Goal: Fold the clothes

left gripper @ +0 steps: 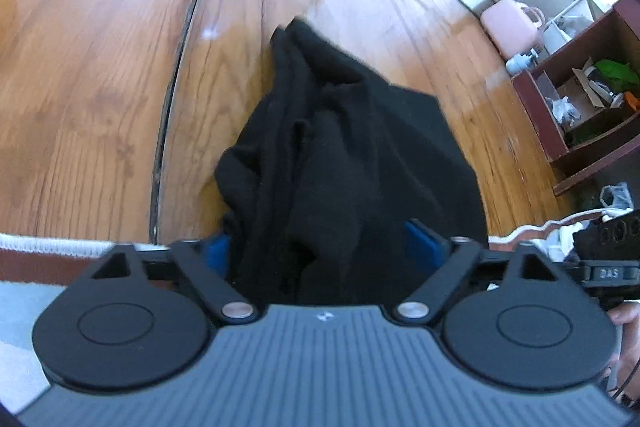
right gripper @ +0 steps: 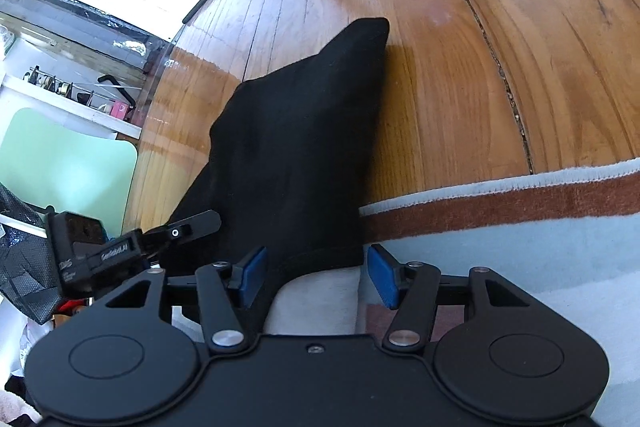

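A soft, limp black garment [left gripper: 340,155] is seen bunched on the wooden floor [left gripper: 88,75] beside the rug [right gripper: 520,195]. Fabric lies between the spread fingers of both the left gripper [left gripper: 326,247] and right gripper [right gripper: 316,275]; a hemmed edge would likely offer surer hold

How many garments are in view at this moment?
1. A black garment runs from between the left claw pads out over the wooden floor; it also sits between the right claw pads. More could be hidden below the cameras.
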The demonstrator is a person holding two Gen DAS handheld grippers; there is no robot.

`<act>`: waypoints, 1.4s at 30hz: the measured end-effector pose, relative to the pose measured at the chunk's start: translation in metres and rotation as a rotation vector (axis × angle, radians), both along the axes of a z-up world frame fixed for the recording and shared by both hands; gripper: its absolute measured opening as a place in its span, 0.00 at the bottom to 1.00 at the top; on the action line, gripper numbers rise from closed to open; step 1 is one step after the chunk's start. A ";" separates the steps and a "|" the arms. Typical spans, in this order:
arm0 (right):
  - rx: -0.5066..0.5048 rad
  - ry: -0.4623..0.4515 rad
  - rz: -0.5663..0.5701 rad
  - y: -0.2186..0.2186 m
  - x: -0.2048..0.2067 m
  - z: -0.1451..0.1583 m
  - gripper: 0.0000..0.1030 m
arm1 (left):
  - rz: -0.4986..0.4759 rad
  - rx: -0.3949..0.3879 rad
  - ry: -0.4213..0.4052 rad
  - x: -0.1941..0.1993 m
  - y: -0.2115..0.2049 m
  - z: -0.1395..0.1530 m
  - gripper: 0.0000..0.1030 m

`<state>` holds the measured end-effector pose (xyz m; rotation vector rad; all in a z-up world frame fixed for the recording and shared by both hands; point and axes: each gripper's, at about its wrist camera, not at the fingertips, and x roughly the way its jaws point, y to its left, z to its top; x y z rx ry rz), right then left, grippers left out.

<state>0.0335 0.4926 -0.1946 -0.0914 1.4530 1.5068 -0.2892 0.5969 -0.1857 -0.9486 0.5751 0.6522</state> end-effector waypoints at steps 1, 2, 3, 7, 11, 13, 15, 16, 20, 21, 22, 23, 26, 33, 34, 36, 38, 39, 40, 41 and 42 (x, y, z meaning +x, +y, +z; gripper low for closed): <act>-0.011 0.000 -0.003 0.002 0.000 -0.004 0.60 | 0.001 0.029 -0.003 0.001 -0.004 0.005 0.58; -0.023 0.005 -0.002 0.005 0.000 -0.008 0.60 | -0.019 0.078 -0.003 0.004 -0.008 0.012 0.53; -0.033 0.018 0.004 0.008 -0.001 -0.012 0.60 | -0.038 0.116 0.003 0.006 -0.012 0.018 0.50; -0.034 0.022 0.040 0.017 -0.004 -0.014 0.61 | -0.041 0.085 -0.040 0.004 -0.009 0.018 0.46; -0.027 0.008 0.055 0.023 -0.006 -0.013 0.62 | -0.063 0.048 -0.057 0.003 -0.003 0.015 0.46; -0.022 0.005 0.058 0.023 -0.006 -0.014 0.62 | -0.055 0.011 -0.050 0.001 0.000 0.011 0.46; -0.015 0.002 0.061 0.023 -0.005 -0.014 0.62 | -0.045 -0.037 0.008 0.002 0.006 0.001 0.48; -0.014 0.002 0.060 0.023 -0.005 -0.014 0.62 | -0.050 -0.024 0.025 0.001 0.003 -0.002 0.51; -0.007 -0.014 0.058 0.024 -0.008 -0.012 0.62 | -0.059 0.021 0.009 0.001 -0.002 -0.010 0.51; 0.006 -0.045 0.067 0.025 -0.011 -0.010 0.62 | -0.058 0.034 -0.016 0.001 -0.002 -0.013 0.52; 0.020 -0.076 0.076 0.026 -0.015 -0.009 0.53 | -0.068 0.026 -0.039 0.002 0.000 -0.015 0.42; 0.030 -0.116 0.090 0.028 -0.019 -0.005 0.38 | -0.078 0.018 -0.061 0.003 0.002 -0.016 0.38; 0.114 -0.318 0.173 0.019 -0.041 0.038 0.29 | -0.121 0.117 -0.064 0.016 -0.003 -0.005 0.32; 0.199 -0.595 0.120 -0.063 -0.077 0.116 0.28 | -0.174 0.206 -0.007 0.041 -0.052 0.029 0.31; 0.203 -0.606 0.086 -0.077 -0.079 0.119 0.28 | -0.181 0.219 0.001 0.045 -0.058 0.034 0.31; 0.213 -0.624 0.017 -0.104 -0.083 0.123 0.28 | -0.196 0.244 0.018 0.052 -0.072 0.043 0.31; 0.235 -0.631 -0.050 -0.125 -0.084 0.121 0.28 | -0.211 0.269 0.035 0.060 -0.086 0.053 0.31; 0.246 -0.636 -0.075 -0.133 -0.086 0.120 0.28 | -0.218 0.282 0.043 0.063 -0.093 0.058 0.31; 0.254 -0.632 -0.089 -0.139 -0.087 0.119 0.28 | -0.226 0.295 0.051 0.067 -0.100 0.063 0.31; 0.260 -0.624 -0.091 -0.143 -0.088 0.119 0.28 | -0.233 0.308 0.059 0.071 -0.107 0.068 0.31; 0.266 -0.616 -0.093 -0.147 -0.089 0.118 0.28 | -0.240 0.320 0.068 0.074 -0.114 0.073 0.31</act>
